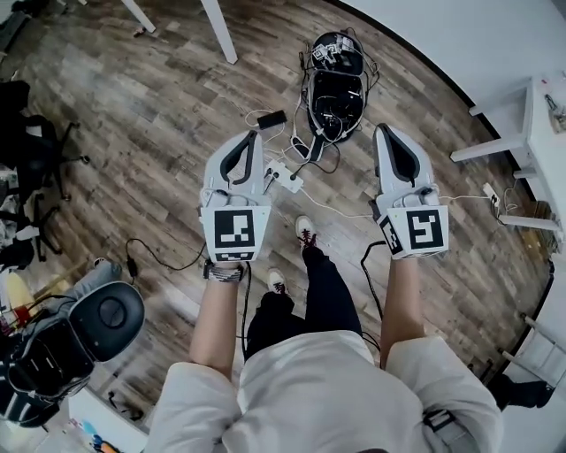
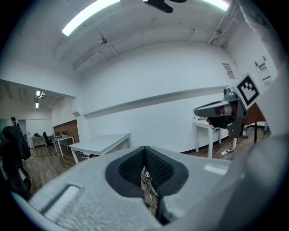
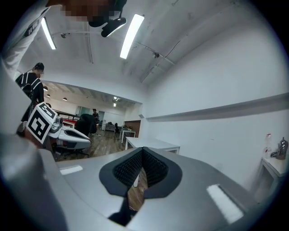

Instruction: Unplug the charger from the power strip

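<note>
In the head view a white power strip [image 1: 283,172] lies on the wooden floor far below, between my two raised grippers. Small dark plugs sit on it, too small to make out. A black charger brick [image 1: 271,119] with a thin cable lies just beyond it. My left gripper [image 1: 252,138] is held high above the strip, its jaws shut and empty [image 2: 145,150]. My right gripper [image 1: 383,133] hangs level beside it, also shut on nothing [image 3: 143,151]. Each gripper shows in the other's view: the right gripper [image 2: 224,111] and the left gripper [image 3: 67,133].
An open black case [image 1: 334,93] full of cables lies past the strip. White table legs [image 1: 218,26] stand at the top, a white desk [image 1: 531,133] at right with another small strip [image 1: 491,196] under it. A second open case [image 1: 84,332] and a chair [image 1: 35,159] are at left.
</note>
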Action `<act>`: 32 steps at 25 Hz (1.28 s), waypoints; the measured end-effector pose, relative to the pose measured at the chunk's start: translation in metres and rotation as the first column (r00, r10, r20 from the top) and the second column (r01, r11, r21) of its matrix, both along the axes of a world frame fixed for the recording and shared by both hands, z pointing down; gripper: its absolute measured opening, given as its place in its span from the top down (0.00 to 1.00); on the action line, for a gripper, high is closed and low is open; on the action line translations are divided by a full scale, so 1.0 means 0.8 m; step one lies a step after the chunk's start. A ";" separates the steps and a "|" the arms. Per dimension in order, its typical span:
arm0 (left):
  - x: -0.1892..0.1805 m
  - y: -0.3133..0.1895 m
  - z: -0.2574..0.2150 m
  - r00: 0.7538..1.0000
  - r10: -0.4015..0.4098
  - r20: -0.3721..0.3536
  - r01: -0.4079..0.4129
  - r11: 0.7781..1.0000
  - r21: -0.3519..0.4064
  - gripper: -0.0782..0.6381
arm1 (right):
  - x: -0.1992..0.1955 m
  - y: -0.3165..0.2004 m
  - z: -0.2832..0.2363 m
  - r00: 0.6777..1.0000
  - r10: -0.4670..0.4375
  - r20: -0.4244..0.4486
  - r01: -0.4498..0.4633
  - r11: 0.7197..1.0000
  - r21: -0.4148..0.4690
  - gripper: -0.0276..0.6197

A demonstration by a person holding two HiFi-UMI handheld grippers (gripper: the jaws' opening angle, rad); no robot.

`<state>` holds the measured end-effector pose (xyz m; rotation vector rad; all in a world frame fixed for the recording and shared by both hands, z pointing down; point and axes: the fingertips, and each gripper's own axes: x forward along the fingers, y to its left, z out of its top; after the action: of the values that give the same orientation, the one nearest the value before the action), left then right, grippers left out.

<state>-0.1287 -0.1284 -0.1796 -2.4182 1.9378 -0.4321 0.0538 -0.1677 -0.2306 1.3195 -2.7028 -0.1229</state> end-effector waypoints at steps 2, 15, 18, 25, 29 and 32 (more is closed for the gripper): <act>-0.006 0.016 -0.036 1.000 -0.012 -0.023 0.013 1.000 0.016 0.88 | 0.009 0.015 -0.026 1.000 0.008 0.013 -0.008 1.000 -0.014 0.95; -0.018 0.170 -0.165 0.996 -0.051 -0.068 0.056 0.995 0.082 0.88 | -0.011 0.185 -0.154 0.996 -0.052 0.067 0.049 0.998 0.049 0.95; -0.019 0.199 -0.186 0.998 -0.037 -0.054 0.042 0.994 0.101 0.88 | -0.018 0.219 -0.169 0.996 -0.062 0.064 0.057 0.996 0.071 0.95; -0.026 0.243 -0.215 0.998 -0.023 -0.056 0.030 0.991 0.129 0.88 | -0.032 0.263 -0.190 0.995 -0.085 0.053 0.080 0.992 0.095 0.95; -0.031 0.254 -0.225 0.998 -0.010 -0.055 0.017 0.991 0.133 0.88 | -0.038 0.275 -0.204 0.994 -0.089 0.057 0.083 0.991 0.104 0.95; -0.031 0.257 -0.226 0.998 0.001 -0.056 0.007 0.992 0.128 0.88 | -0.040 0.279 -0.208 0.994 -0.090 0.056 0.084 0.991 0.105 0.95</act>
<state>-0.1533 0.0770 -0.3601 -2.3727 1.9262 -0.2347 0.0220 0.0557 -0.3971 1.2512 -2.8408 -0.2368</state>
